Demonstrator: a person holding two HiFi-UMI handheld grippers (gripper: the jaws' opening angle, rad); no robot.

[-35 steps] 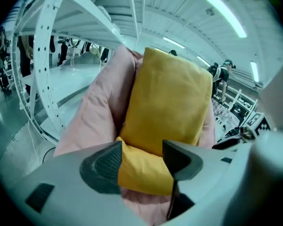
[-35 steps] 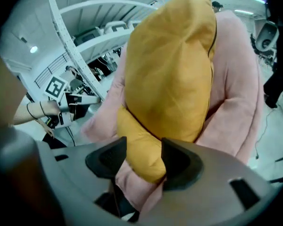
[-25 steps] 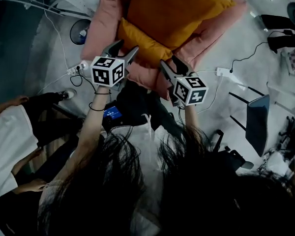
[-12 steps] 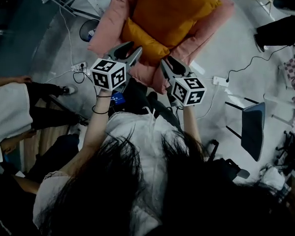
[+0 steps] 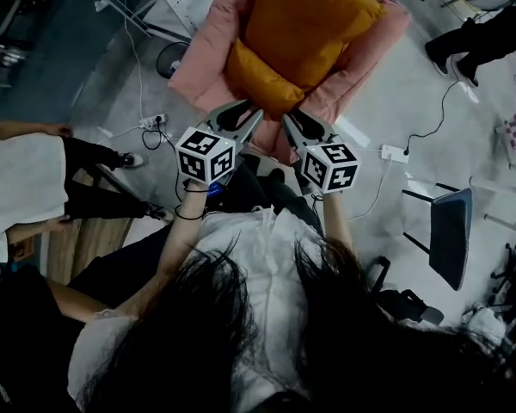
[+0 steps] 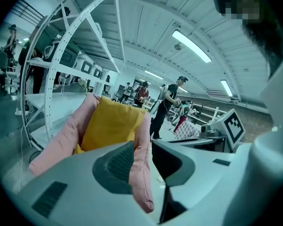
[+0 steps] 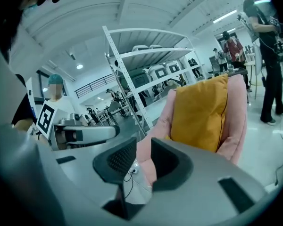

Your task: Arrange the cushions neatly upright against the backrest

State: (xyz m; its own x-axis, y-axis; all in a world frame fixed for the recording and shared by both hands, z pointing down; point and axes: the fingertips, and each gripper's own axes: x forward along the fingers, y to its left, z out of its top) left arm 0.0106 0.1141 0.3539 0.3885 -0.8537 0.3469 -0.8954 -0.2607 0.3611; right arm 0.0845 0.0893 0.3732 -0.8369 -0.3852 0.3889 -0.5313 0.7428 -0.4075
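Observation:
An orange cushion (image 5: 305,24) lies in a pink padded seat cushion (image 5: 211,50) on the floor ahead of me. My left gripper (image 5: 245,114) and right gripper (image 5: 299,120) sit side by side at the pink cushion's near edge. In the left gripper view the pink edge (image 6: 142,145) hangs between the jaws, which have just been closing, and the pads pinch it. The right gripper (image 7: 144,157) has also just been closing, and pink fabric (image 7: 145,161) fills its narrow gap. The orange cushion (image 6: 111,124) (image 7: 200,114) leans on the pink back beyond both grippers.
A white perforated rack (image 6: 61,55) (image 7: 132,69) stands beside the seat. Power strips with cables (image 5: 150,120) (image 5: 394,153) lie on the floor on both sides. A seated person (image 5: 26,188) is at the left, a dark chair (image 5: 451,226) at the right, and people stand further off (image 6: 170,102) (image 7: 269,55).
Both grippers' jaws, wide apart a second ago, have narrowed onto the pink cushion's near edge. Both hands have drawn closer together, and the head view has shifted.

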